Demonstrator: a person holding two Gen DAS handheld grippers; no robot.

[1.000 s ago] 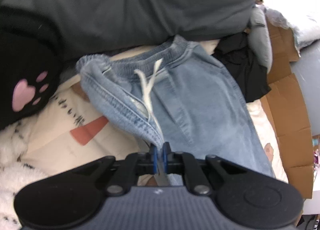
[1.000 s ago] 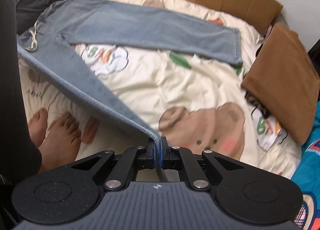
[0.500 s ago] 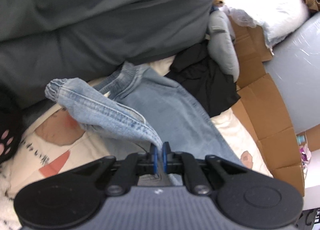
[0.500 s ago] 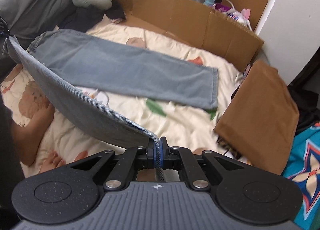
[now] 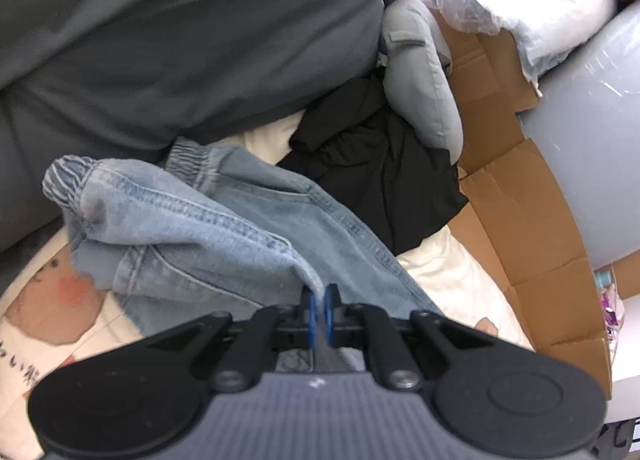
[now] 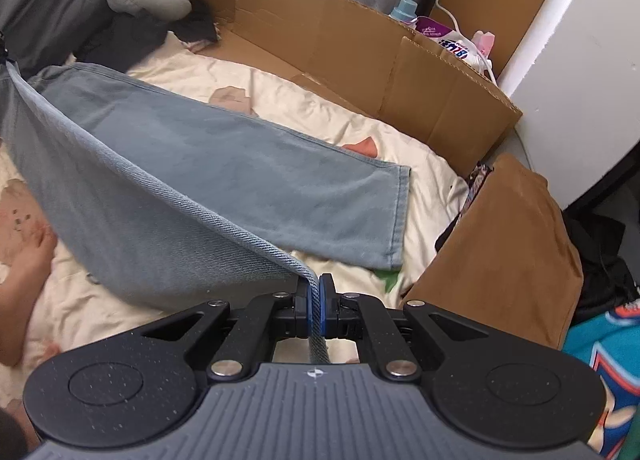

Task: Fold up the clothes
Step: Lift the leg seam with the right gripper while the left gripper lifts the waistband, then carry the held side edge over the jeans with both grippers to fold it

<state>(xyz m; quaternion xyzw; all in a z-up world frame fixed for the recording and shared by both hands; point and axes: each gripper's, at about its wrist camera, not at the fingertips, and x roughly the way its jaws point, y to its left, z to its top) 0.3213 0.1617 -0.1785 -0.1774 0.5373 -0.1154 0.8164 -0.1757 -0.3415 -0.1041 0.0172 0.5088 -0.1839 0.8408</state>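
Light-blue jeans (image 6: 224, 163) lie partly on the cartoon-print bedsheet (image 6: 320, 99), one leg flat along it with its hem (image 6: 396, 215) toward the folded brown garment (image 6: 504, 244), the other leg lifted in my grip so it can be laid over its twin. My left gripper (image 5: 319, 300) is clamped on the denim near the elastic waistband (image 5: 192, 155), its blue fingers (image 5: 309, 316) pressed tight on a fold of cloth. My right gripper (image 6: 316, 300) pinches the raised leg's edge far down toward the hem end, fingers closed hard on the twill, so the fabric hangs as a taut sheet between my two hands. Both grippers tip steeply downward toward the bed. Beside the waistband sit a black garment (image 5: 384, 179) and a grey pillow (image 5: 420, 83); cardboard (image 6: 360, 51) lines the wall, and a bare foot (image 6: 24, 288) rests on the sheet.
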